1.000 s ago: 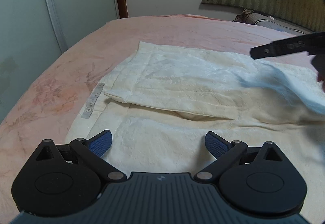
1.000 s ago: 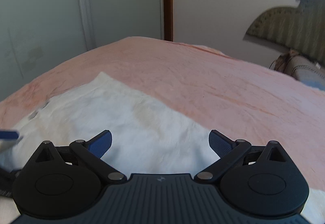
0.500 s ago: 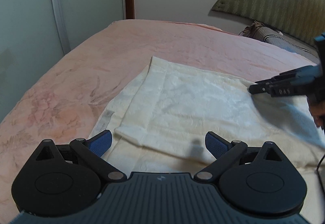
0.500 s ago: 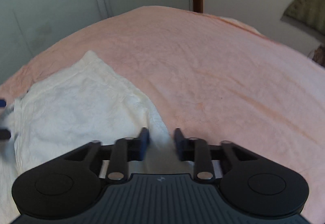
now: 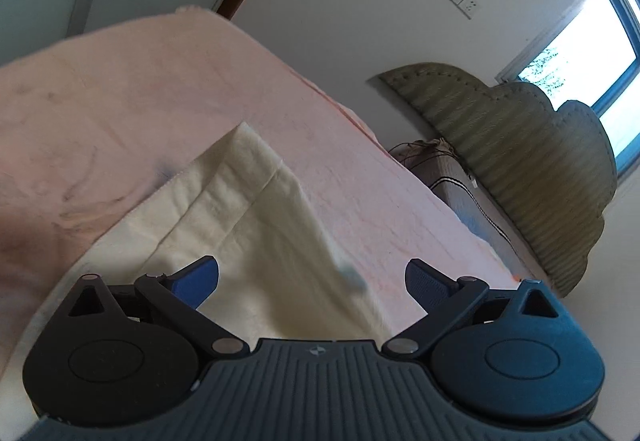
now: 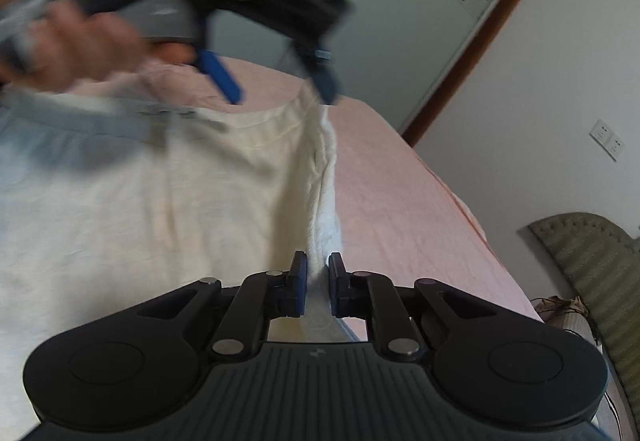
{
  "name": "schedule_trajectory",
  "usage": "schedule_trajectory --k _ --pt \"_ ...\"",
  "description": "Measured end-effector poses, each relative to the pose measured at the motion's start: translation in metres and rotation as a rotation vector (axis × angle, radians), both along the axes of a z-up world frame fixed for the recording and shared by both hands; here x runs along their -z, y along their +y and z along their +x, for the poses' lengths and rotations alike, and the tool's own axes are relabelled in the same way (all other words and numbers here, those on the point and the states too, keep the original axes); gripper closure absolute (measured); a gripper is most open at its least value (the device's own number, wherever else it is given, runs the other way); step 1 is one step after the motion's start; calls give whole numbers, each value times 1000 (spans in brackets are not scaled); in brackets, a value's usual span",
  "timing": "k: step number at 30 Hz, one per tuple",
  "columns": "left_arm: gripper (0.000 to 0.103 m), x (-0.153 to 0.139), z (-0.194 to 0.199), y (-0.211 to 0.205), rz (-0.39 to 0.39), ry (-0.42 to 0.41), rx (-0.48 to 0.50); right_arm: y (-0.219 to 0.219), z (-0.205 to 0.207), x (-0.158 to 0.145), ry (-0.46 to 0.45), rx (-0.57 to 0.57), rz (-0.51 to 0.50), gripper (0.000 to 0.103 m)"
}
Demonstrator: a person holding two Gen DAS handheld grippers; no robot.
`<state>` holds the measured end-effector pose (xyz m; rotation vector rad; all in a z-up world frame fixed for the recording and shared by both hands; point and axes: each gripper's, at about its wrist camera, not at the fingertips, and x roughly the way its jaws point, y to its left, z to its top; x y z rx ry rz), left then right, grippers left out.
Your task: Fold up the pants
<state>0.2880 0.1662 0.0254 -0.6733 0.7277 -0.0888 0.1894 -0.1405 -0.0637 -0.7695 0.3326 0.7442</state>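
We saw the right gripper (image 6: 318,283) clamped on a fold of the cream pants (image 6: 168,201) — the cloth spread ahead and to its left on the pink bedspread (image 6: 392,197). The left gripper (image 5: 312,277) gaped wide — pants under it, untouched.
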Motion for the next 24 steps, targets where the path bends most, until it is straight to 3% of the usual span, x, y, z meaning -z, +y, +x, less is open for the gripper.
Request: schedule_trajectory --k 4,6,7,8,10,15,22,24 --pt "8 17 28 9 -149 100 11 3 -16 10 -16 -23 -45 92" --pt "47 28 33 15 -190 171 -21 2 -18 13 -7 -19 -30 92" --pt "81 33 32 16 -206 187 -18 1 -18 13 -7 -17 -26 92" --pt "91 35 29 16 -214 190 -13 -1 -17 14 -6 -16 -22 92" --pt "98 32 13 16 -168 157 -33 -2 -16 14 -6 -7 -22 92" --pt "98 3 -46 -2 21 -12 21 -17 -19 12 -62 68 -51 78" --pt "98 -11 -114 -13 123 -114 113 -53 -13 -2 69 120 -49 80" --pt "98 -9 -134 -10 129 -131 133 -53 -29 -4 61 105 -80 90"
